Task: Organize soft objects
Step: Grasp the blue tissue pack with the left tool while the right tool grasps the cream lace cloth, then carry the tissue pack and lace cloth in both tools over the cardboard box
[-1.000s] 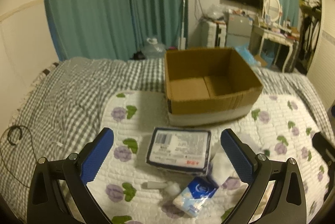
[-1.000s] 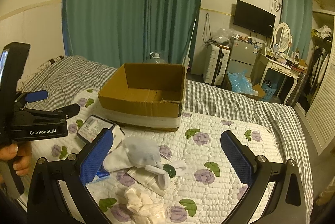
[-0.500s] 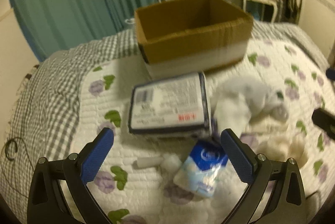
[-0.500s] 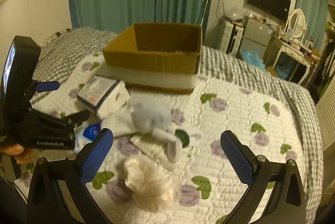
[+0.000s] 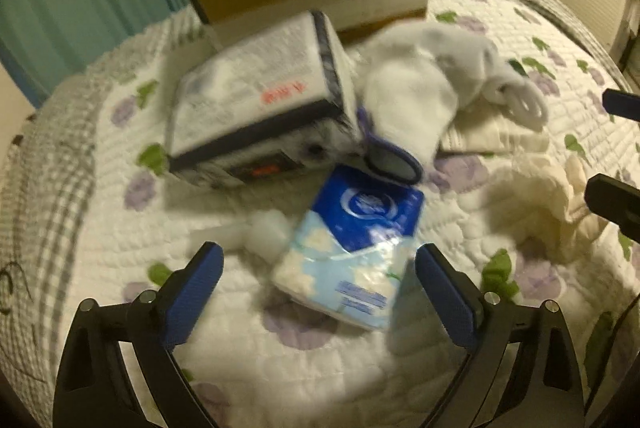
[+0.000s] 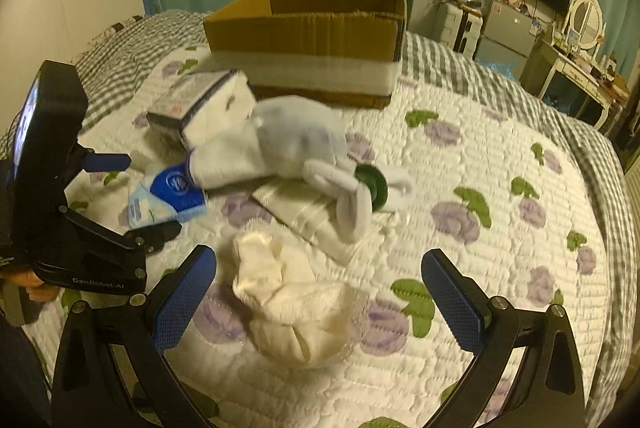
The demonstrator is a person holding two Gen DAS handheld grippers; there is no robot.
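Looking down the left gripper [image 5: 318, 262], I see its jaws closing with the blue tissue pack [image 5: 352, 248] between them, pads not yet touching it. My right gripper [image 6: 318, 282] is spread wide over the cream cloth bundle [image 6: 292, 302], clear of it. Taking the cardboard box [image 6: 312, 36] as landmark: the wrapped tissue block [image 5: 260, 100] lies just in front of it, the grey-white plush toy [image 6: 296, 144] beside that block, all on the flowered quilt [image 6: 500, 188].
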